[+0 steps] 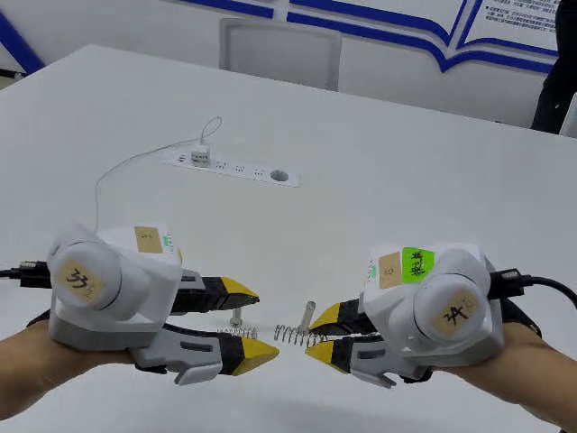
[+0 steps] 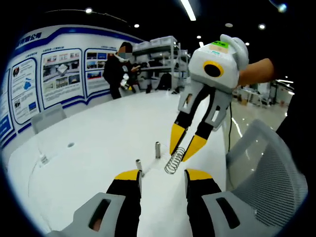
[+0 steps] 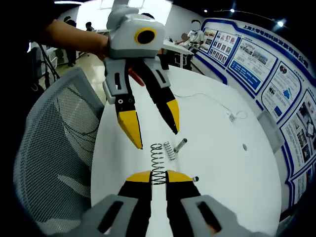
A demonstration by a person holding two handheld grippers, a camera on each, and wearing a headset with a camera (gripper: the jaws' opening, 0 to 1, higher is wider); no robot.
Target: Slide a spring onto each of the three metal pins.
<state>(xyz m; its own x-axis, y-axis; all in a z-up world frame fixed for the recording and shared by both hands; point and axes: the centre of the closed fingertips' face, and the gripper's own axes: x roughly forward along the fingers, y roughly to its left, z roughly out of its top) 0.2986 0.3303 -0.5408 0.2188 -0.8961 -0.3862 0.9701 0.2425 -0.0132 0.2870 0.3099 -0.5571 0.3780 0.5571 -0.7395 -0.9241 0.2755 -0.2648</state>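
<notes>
Right claw (image 3: 158, 178) pinches spring (image 3: 157, 155), hiding its near end.

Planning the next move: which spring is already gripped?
The gripped spring is the one pinched between the right gripper tips; the loose spring lies on the table just beyond it.

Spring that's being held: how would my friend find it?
Start at the big white table, then find the right gripper at its near edge. The spring is the wire coil pinched in that gripper's yellow fingers; the other spring lies loose on the table near the left gripper.
</notes>
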